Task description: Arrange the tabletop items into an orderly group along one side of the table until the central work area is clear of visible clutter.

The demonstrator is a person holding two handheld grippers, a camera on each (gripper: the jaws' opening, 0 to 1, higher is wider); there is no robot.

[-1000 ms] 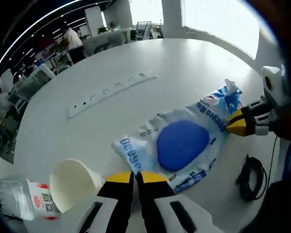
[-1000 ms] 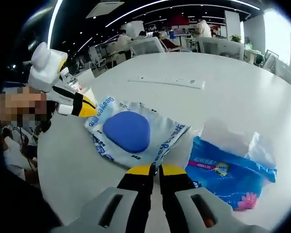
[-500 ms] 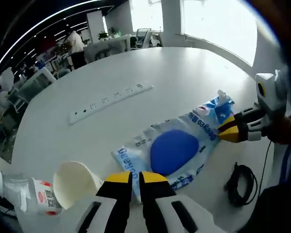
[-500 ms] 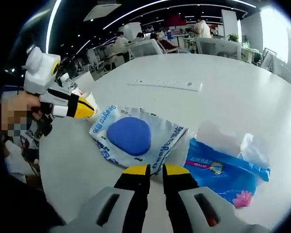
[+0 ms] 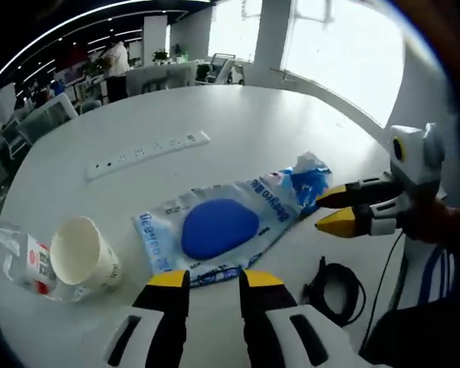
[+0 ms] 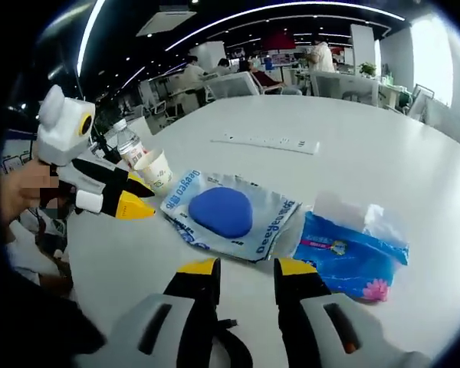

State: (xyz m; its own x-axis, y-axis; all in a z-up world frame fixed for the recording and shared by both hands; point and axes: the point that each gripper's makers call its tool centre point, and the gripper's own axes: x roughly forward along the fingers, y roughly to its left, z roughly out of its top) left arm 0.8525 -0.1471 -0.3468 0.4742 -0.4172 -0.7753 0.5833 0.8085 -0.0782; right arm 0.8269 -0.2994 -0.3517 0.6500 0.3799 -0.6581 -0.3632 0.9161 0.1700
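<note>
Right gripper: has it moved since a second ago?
Yes. The right gripper was shut at the edge of the wipes pack; now it is open and drawn back off that edge.

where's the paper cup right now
In the left gripper view the paper cup lies tipped on the white table, lower left, between the plastic bottle and the wipes pack.

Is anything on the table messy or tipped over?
Yes. The water bottle lies on its side behind the upright paper cup, and the crinkled wipes pack sprawls mid-table with the blue tissue pack touching its edge.
</note>
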